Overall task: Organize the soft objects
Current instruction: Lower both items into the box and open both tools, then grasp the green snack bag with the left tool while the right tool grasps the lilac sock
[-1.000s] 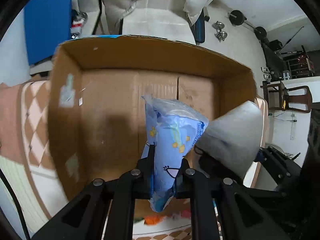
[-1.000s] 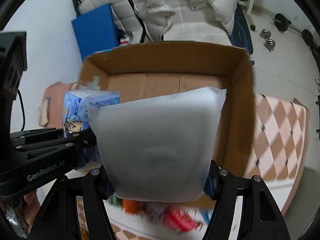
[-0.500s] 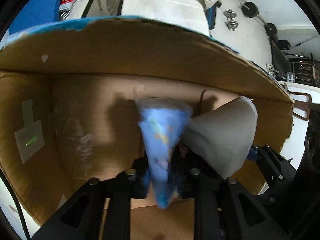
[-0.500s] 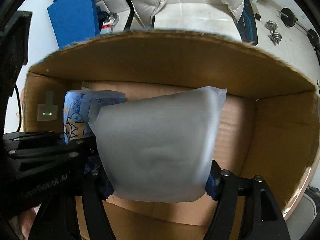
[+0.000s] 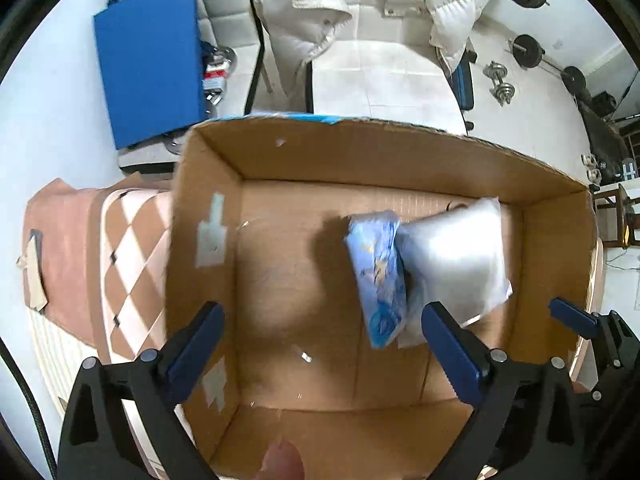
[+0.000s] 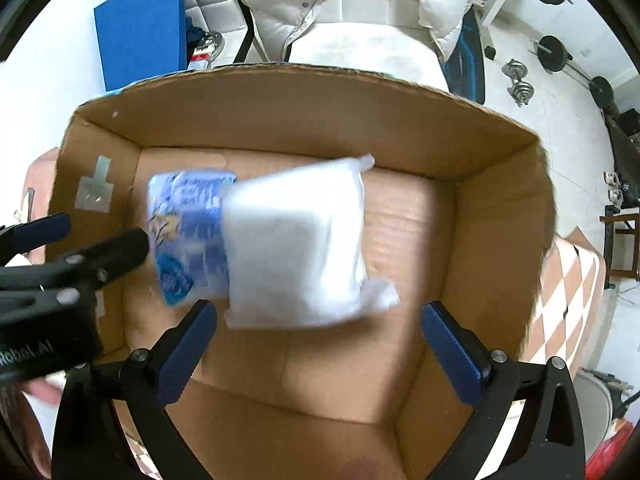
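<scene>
A blue printed soft pack [image 5: 378, 276] and a white soft pack [image 5: 456, 256] lie side by side inside an open cardboard box [image 5: 360, 148]. The right wrist view shows the blue pack [image 6: 188, 236] on the left and the white pack [image 6: 296, 240] on the right, blurred, in the box [image 6: 304, 100]. My left gripper [image 5: 324, 344] is open and empty above the box. My right gripper [image 6: 320, 348] is open and empty above the box. The right gripper's finger [image 5: 572, 320] shows at the right in the left wrist view; the left gripper [image 6: 72, 244] shows at the left in the right wrist view.
The box stands on a pink checked cover [image 5: 124, 248]. Behind it are a blue panel [image 5: 148, 60], a white puffer jacket on a chair [image 5: 360, 8] and dumbbells on the floor [image 5: 500, 80]. A wooden chair [image 6: 620, 240] stands to the right.
Both grippers have opened and let go of their packs, which now lie in the box. Both grippers have pulled back up and out of the box.
</scene>
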The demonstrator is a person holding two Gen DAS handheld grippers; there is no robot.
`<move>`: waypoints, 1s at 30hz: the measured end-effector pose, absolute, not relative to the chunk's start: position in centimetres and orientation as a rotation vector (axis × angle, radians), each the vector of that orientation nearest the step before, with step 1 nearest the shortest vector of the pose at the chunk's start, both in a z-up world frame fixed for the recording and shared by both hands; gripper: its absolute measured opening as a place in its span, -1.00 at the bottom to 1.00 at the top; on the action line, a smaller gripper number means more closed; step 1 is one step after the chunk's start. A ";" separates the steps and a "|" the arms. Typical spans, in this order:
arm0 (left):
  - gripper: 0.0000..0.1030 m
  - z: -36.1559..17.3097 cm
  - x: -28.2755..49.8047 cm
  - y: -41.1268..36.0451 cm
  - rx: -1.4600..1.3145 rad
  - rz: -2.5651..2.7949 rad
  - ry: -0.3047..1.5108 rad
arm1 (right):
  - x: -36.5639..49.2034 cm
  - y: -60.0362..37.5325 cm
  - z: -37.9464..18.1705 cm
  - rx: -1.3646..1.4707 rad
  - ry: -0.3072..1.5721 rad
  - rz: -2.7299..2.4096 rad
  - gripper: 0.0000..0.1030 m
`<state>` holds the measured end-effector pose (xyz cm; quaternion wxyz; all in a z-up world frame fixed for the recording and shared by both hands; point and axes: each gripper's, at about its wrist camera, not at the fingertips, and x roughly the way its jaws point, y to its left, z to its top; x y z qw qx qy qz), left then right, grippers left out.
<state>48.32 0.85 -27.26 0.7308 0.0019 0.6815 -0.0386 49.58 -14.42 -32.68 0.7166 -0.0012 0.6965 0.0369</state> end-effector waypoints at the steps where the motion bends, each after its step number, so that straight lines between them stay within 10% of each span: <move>1: 0.97 -26.9 47.8 0.9 0.000 -0.087 1.489 | 49.0 -14.5 -32.3 0.007 1.535 0.078 1.00; 16: 0.97 -18.7 38.9 5.1 0.034 -0.125 1.314 | 38.0 -14.0 -23.4 0.084 1.368 0.043 1.00; 24: 0.75 -28.1 32.6 7.8 -0.054 -0.093 1.539 | 29.0 -15.1 -25.8 0.205 1.447 0.016 1.00; 26: 0.44 -31.7 32.0 7.5 -0.048 -0.095 1.621 | 28.0 -15.1 -27.9 0.257 1.485 0.012 0.86; 30: 0.43 -36.6 31.0 6.0 -0.005 -0.114 1.694 | 27.6 -14.4 -32.4 0.289 1.545 -0.023 0.30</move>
